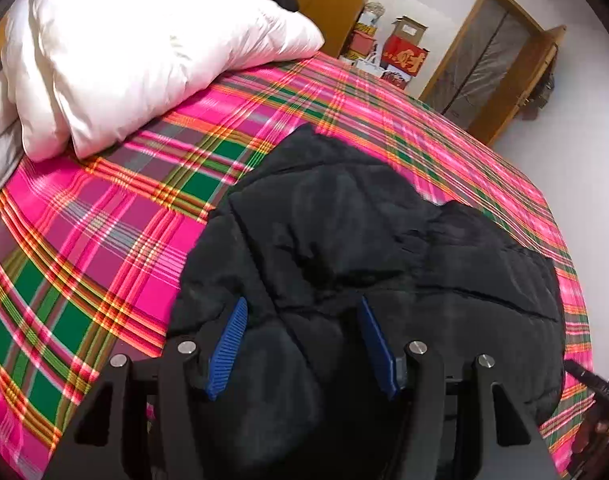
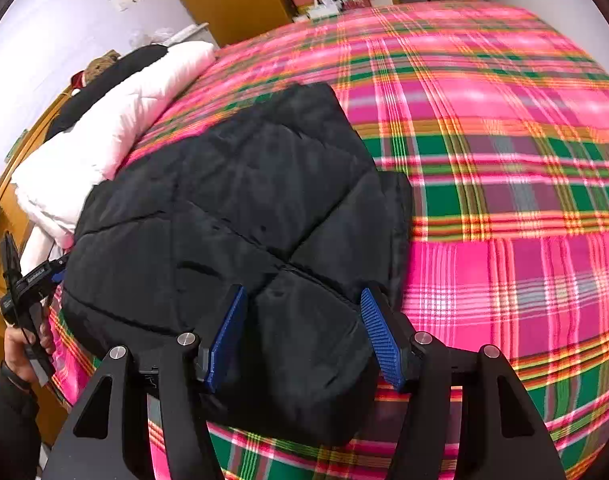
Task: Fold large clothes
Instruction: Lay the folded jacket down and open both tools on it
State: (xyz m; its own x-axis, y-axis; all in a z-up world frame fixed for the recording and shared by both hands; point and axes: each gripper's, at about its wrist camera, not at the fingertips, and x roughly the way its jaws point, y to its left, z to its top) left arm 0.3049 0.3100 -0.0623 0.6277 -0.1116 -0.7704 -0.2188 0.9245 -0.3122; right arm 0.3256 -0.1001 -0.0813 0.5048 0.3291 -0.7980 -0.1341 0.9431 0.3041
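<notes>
Both pairs of jaws stand wide apart, grasping nothing. The left gripper [image 1: 304, 344] hovers over the near end of the black jacket [image 1: 364, 264], and the right gripper [image 2: 304, 336] over its near corner. The jacket lies folded on the plaid bed [image 2: 504, 160], beside a white duvet [image 1: 144, 56] heaped at the bed's far side.

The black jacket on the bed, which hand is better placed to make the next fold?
Probably right. The right tongs are open over a free flap at the jacket's near edge, with bare bedspread beside it. The left tongs, also open, sit over its bulky middle.
</notes>
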